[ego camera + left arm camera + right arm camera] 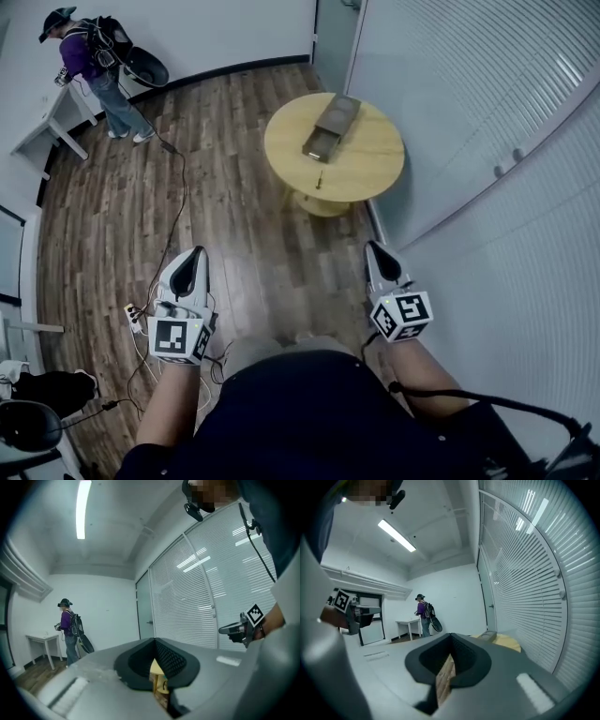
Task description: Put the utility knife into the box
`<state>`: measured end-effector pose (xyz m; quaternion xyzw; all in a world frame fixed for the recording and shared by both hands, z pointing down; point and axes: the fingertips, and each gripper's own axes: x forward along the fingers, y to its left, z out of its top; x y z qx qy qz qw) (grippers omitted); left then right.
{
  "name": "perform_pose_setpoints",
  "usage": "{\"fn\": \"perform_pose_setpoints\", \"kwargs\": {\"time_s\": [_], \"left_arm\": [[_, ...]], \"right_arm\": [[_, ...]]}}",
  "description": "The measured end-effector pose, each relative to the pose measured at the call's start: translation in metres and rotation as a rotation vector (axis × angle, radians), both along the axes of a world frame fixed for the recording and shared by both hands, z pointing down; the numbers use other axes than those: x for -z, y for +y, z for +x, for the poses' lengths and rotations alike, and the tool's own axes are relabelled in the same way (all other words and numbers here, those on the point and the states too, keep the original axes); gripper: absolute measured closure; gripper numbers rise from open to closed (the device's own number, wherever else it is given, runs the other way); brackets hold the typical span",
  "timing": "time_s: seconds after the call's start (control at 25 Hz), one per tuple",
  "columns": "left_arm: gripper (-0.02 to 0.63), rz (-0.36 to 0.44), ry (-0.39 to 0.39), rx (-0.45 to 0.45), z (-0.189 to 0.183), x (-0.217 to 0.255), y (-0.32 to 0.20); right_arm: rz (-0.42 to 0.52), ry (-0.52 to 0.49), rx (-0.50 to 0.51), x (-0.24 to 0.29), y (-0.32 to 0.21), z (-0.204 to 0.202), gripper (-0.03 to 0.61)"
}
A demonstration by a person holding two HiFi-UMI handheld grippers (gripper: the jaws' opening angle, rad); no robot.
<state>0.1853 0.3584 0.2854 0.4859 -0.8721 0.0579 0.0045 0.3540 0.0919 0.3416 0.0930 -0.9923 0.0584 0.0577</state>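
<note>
Head view: the utility knife [319,178] lies on the round table [375,173] near the box [332,125], with the left gripper [194,255] and right gripper [374,247] well short of it. Left gripper view: jaws together, nothing between them. Right gripper view — jaws also closed and empty.

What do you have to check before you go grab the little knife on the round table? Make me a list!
1. Utility knife lies free on the round table: ok.
2. Box on the table is open: cannot tell, too small.
3. Left gripper empty: ok, jaws shut.
4. Right gripper ready to grab: not ok, jaws shut, must open.
5. Grippers close enough to the knife: not ok, the table is well ahead.
6. Way clear: ok, the other person stands far off by the wall.
</note>
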Motion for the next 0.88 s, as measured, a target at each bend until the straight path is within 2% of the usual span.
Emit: {"fn": "perform_pose_setpoints", "kwargs": {"time_s": [0.12, 0.32, 0.44, 0.6, 0.88], "left_arm": [[0.611, 0.009, 0.004, 0.031, -0.006, -0.009, -0.007], [0.611, 0.004, 0.044, 0.023, -0.017, -0.018, -0.009], [0.611, 0.014, 0.081, -0.001, -0.038, -0.018, -0.020], [0.611, 0.026, 0.059, -0.038, -0.067, -0.009, -0.028], [0.611, -0.011, 0.072, -0.112, -0.136, -0.025, -0.051]], "right_arm": [[0.044, 0.018, 0.036, -0.009, -0.004, -0.007, 0.571], [0.007, 0.032, 0.036, -0.012, -0.011, -0.027, 0.571], [0.032, 0.045, 0.023, -0.010, -0.017, -0.047, 0.571], [0.035, 0.069, 0.017, -0.018, -0.014, -0.069, 0.571], [-0.017, 0.097, -0.096, -0.034, -0.033, -0.107, 0.571]]}}
